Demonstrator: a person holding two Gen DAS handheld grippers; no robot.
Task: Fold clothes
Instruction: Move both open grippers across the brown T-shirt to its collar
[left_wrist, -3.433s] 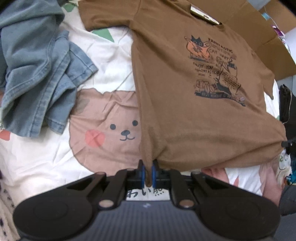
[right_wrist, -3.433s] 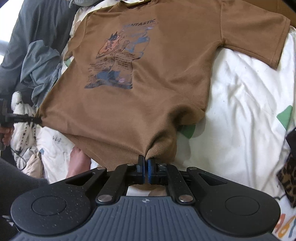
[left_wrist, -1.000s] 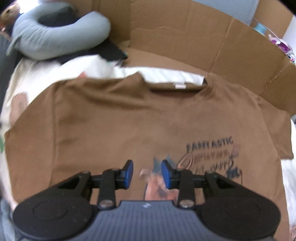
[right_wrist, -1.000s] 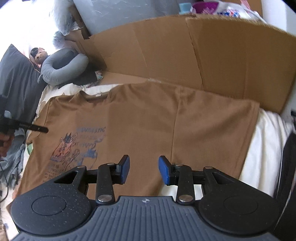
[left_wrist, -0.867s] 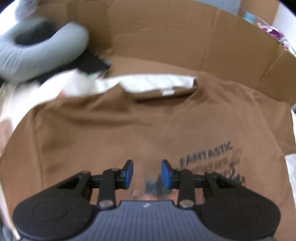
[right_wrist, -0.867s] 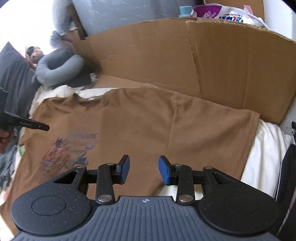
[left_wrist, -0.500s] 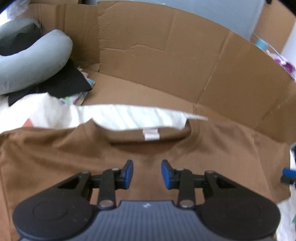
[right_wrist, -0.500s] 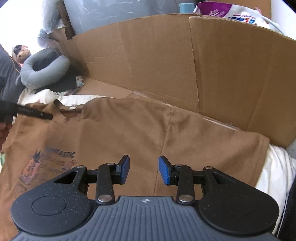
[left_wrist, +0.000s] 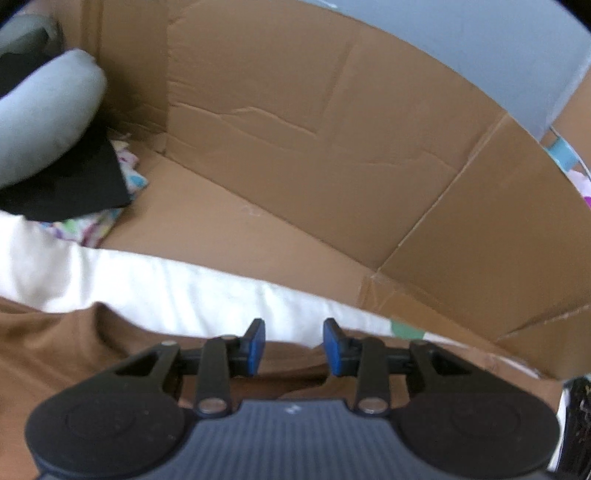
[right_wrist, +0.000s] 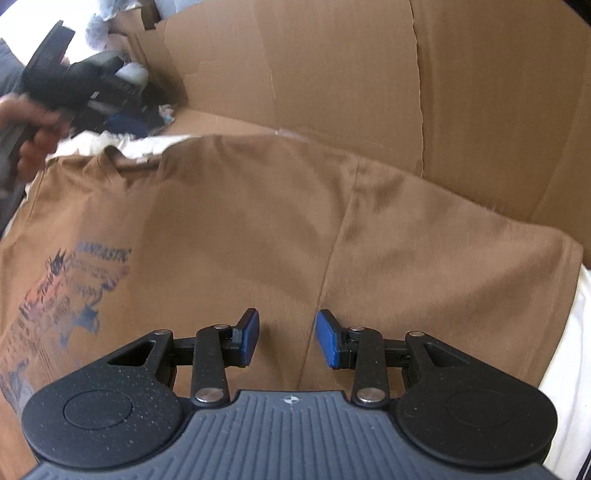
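A brown T-shirt (right_wrist: 258, 236) with a blue and orange cat print lies flat, print up, on white bedding. My right gripper (right_wrist: 287, 338) hovers open over the shoulder seam where its right sleeve (right_wrist: 443, 273) begins, nothing between the blue pads. In the left wrist view only the shirt's top edge (left_wrist: 66, 343) shows, and my left gripper (left_wrist: 293, 345) stands open above it near the collar, empty. From the right wrist view the left gripper's black body (right_wrist: 74, 85) sits in a person's hand (right_wrist: 33, 140) beyond the collar.
Flattened cardboard walls (left_wrist: 332, 155) (right_wrist: 369, 81) rise right behind the shirt. A grey neck pillow (left_wrist: 44, 114) and dark cloth (left_wrist: 74, 188) lie at the far left. White bedding (left_wrist: 166, 291) shows past the collar and beside the right sleeve (right_wrist: 569, 369).
Both grippers moved toward the shirt's top edge: the left one passed from the print up to the collar, the right one sank closer to the sleeve seam. Both stayed open.
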